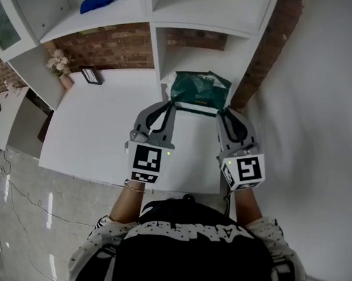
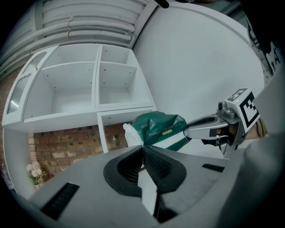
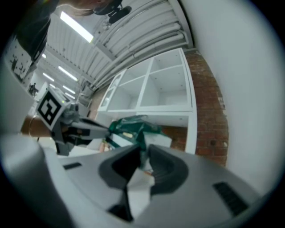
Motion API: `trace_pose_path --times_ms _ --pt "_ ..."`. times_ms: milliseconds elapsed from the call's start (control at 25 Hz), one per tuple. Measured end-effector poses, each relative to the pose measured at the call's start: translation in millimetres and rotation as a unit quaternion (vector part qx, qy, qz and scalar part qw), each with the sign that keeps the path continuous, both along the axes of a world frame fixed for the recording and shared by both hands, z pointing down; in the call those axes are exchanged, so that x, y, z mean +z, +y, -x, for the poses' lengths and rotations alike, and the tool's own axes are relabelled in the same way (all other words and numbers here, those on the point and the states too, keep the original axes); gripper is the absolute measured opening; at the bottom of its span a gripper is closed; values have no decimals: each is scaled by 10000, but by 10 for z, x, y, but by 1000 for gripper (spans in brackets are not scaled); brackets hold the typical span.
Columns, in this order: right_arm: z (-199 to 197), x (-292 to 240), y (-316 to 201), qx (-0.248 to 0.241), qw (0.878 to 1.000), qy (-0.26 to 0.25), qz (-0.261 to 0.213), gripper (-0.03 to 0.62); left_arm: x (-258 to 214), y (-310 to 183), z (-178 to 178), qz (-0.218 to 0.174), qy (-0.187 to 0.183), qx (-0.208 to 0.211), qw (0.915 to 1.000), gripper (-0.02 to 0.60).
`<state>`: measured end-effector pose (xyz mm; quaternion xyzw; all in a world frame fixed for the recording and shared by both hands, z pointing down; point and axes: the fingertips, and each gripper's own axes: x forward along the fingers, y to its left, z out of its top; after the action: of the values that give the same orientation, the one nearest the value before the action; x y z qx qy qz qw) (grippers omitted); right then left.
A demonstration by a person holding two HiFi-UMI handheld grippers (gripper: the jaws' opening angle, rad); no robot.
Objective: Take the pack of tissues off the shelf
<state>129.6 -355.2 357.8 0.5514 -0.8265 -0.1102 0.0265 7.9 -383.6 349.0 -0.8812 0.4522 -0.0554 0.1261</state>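
"What's over on the left?"

"A small vase of flowers (image 1: 56,62) and a dark picture frame (image 1: 91,75). They're at the back of the white table (image 1: 96,131), against the brick wall (image 1: 111,48). A blue thing (image 1: 98,2) lies on a shelf higher up."

"And the left gripper (image 1: 172,104)?"

"Its jaws are pressed together on the left edge of the pack of tissues (image 1: 199,89), nipping the wrapper."

"Where's the pack itself?"

"It's green, and it's held between the two grippers. It sits just in front of the lower right compartment of the white shelf unit (image 1: 147,12), over the table's back corner."

"The right gripper (image 1: 225,110)?"

"It pinches the pack's right end, with its jaws a little apart and the wrapper caught between them. Both grippers point level at the shelves."
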Motion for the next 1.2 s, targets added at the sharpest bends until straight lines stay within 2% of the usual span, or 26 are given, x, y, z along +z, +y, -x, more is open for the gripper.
trace_pose_path --times_ms 1200 --pt "-28 562 126 202 9984 69 523 87 589 109 -42 490 -64 42 9988 38"
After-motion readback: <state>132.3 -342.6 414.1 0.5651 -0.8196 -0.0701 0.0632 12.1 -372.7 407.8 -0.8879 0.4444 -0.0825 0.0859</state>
